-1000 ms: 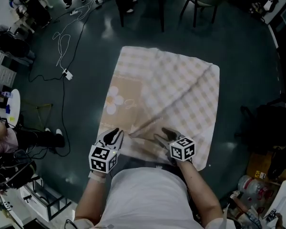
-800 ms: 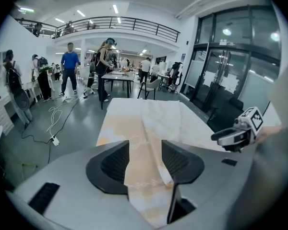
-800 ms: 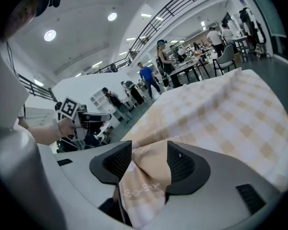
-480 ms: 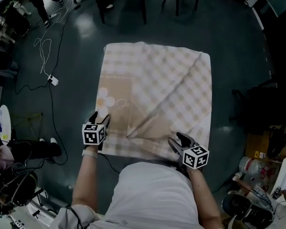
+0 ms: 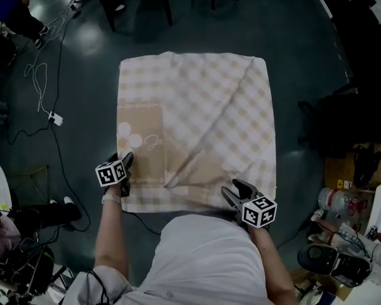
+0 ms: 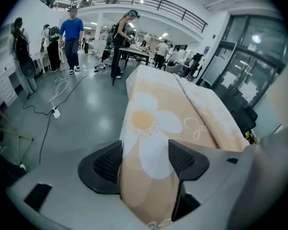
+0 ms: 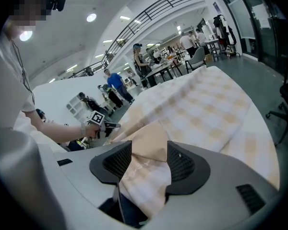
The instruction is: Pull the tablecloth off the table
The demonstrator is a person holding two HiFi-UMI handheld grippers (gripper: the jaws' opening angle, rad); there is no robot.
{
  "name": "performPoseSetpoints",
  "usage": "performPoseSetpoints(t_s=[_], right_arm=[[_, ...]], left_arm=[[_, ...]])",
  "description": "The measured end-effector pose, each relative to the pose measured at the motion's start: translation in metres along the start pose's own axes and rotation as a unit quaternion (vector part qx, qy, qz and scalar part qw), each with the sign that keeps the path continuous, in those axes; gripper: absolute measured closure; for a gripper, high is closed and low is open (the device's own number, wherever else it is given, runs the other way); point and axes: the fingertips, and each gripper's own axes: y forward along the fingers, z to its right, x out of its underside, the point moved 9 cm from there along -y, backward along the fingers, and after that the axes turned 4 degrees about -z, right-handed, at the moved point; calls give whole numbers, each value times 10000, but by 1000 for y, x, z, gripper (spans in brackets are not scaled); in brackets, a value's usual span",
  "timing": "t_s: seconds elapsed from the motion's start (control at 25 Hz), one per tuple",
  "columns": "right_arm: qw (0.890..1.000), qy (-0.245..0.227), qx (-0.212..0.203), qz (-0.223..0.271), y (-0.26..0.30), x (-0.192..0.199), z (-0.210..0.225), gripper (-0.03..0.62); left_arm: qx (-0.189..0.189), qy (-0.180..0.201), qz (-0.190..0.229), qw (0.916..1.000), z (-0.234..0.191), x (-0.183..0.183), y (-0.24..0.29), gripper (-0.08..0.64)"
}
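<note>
On my left gripper [image 5: 125,162] the jaws have just been opening, now wide astride the tablecloth [image 5: 203,107] at its left near edge, not pinching. Cloth lies spread, covering the table. My right gripper [image 5: 233,191] clamps a bunched near-edge fold. Risk: a one-sided pull skews it and the fold slips. Glossy dark floor [image 5: 298,49], cables [image 5: 54,117], people [image 6: 71,37] around.

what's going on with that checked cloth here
A person stands at the near edge of a spread-out tablecloth, a gripper in each hand. The right gripper is clamped on a bunched fold at the near edge. The left gripper is at the near left corner. Its jaws have just been opening, and the tablecloth's edge sits loose between them. The tablecloth is not pulled off yet.
</note>
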Motion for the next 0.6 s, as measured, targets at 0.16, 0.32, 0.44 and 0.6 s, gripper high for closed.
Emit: performPoseSetpoints(t_s=[0.16, 0.32, 0.44, 0.6], right_arm=[[9999, 132, 39, 33, -1, 5, 0, 391], [9998, 193, 35, -11, 2, 8, 1, 391], [9999, 144, 10, -72, 5, 10, -1, 391], [9999, 67, -63, -62, 8, 21, -13, 391]], left_arm=[[378, -87, 118, 9992, -4, 3, 3, 278], [195, 15, 152, 9997, -3, 4, 1, 278], [-222, 297, 35, 9993, -2, 4, -6, 313], [-683, 819, -31, 9943, -9, 12, -31, 546]])
